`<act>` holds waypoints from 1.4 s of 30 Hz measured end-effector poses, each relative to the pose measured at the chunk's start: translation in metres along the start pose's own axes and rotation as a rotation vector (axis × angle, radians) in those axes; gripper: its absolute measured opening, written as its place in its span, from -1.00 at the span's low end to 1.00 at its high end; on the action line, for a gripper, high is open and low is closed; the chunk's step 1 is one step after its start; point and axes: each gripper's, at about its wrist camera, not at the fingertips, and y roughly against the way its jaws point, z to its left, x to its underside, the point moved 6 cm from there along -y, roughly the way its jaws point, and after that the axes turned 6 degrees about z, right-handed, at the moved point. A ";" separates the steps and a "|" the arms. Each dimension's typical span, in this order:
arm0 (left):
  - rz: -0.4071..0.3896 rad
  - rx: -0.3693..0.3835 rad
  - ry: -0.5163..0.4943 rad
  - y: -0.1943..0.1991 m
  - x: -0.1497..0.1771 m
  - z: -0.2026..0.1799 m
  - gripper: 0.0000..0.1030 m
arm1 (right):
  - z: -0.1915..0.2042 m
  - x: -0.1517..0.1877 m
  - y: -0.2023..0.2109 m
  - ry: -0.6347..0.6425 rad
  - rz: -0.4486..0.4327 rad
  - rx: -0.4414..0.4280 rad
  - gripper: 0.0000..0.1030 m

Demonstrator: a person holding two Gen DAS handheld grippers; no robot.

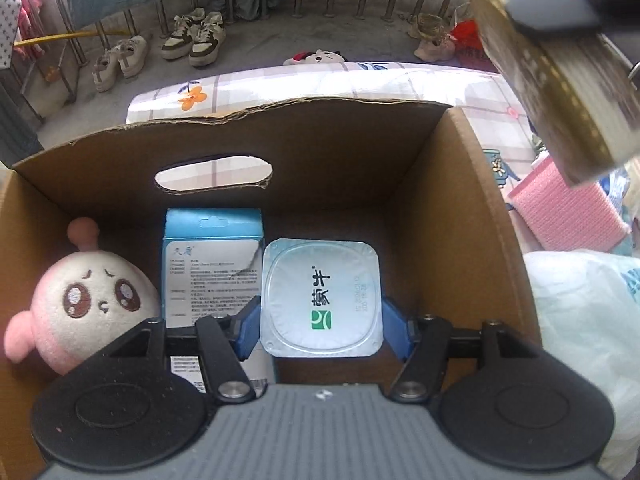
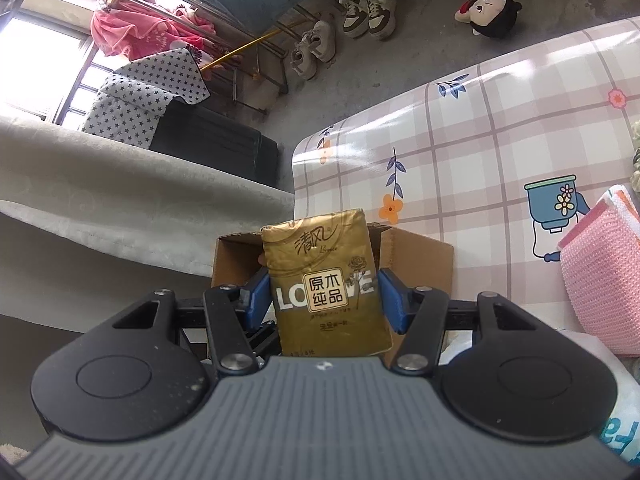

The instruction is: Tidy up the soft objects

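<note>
A cardboard box (image 1: pixel 452 208) stands on the checked tablecloth. Inside it lie a pink and white plush toy (image 1: pixel 88 300) at the left and a blue and white carton (image 1: pixel 212 264) in the middle. My left gripper (image 1: pixel 320 316) is inside the box, its blue pads on both sides of a square foil-lidded yogurt cup (image 1: pixel 320 296). My right gripper (image 2: pixel 324 296) is shut on a gold tissue pack (image 2: pixel 328 280) and holds it above the box (image 2: pixel 416 256). The pack also shows in the left wrist view (image 1: pixel 552 80), high at the right.
A pink knitted cloth (image 2: pixel 600 276) and a white plastic bag (image 1: pixel 584 340) lie on the table (image 2: pixel 480 120) right of the box. A black-haired doll (image 2: pixel 488 10) and shoes (image 2: pixel 368 8) lie on the floor beyond. A grey sofa (image 2: pixel 100 208) stands to the left.
</note>
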 end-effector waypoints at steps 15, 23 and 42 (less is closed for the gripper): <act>-0.074 0.070 0.022 0.065 0.000 0.011 0.33 | 0.017 -0.001 -0.038 0.038 0.108 -0.005 0.08; -0.039 0.041 -0.023 0.057 0.008 0.003 0.27 | 0.051 -0.010 -0.076 0.373 0.365 0.134 0.10; -0.027 -0.060 -0.040 0.021 0.010 0.008 0.22 | 0.064 -0.007 -0.114 0.790 0.472 0.399 0.10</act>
